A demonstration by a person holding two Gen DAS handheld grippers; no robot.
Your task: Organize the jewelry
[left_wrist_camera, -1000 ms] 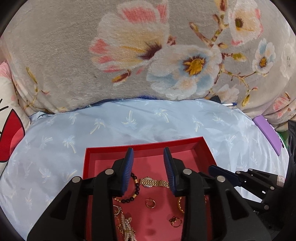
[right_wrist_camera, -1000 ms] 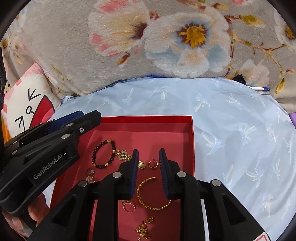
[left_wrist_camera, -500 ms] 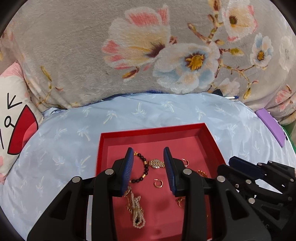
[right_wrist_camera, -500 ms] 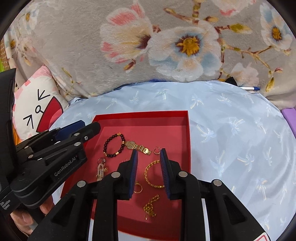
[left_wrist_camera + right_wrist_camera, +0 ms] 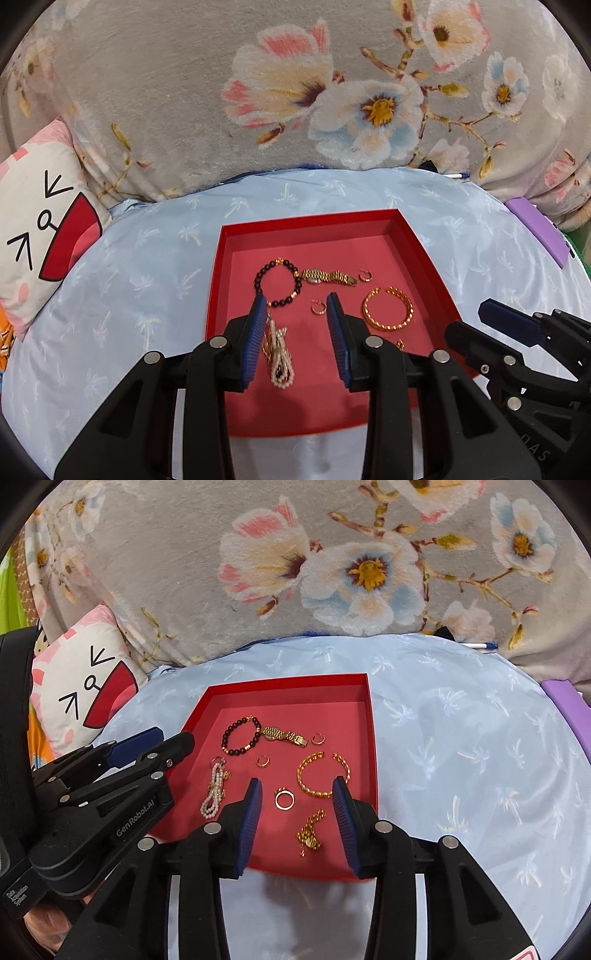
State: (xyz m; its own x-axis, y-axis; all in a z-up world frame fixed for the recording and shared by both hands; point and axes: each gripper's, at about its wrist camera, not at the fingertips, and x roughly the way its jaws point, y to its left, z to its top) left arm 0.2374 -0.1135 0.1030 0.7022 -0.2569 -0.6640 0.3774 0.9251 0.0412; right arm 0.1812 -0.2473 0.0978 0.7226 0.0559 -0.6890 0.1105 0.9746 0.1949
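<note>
You have drawn both grippers back from the red tray point(image 5: 372, 738), the right gripper point(image 5: 297, 805) opening on nothing, the left gripper point(image 5: 295, 325) spread and empty, so every piece ahead lies unsorted.

home bedroom, work done on a bed. soft light-blue sheet point(image 5: 461, 746) with palm-tree print as the work surface, plush grey floral blanket point(image 5: 184, 92) bunched up behind it, cartoon-face pillow point(image 5: 88, 686) at the left edge. a pen point(image 5: 478, 645) lies at the blanket's foot, a purple flat item point(image 5: 537, 230) at the right. red tray point(image 5: 288, 683) of personal jewelry sits on the sheet. household clutter, no bench or lab gear.
</note>
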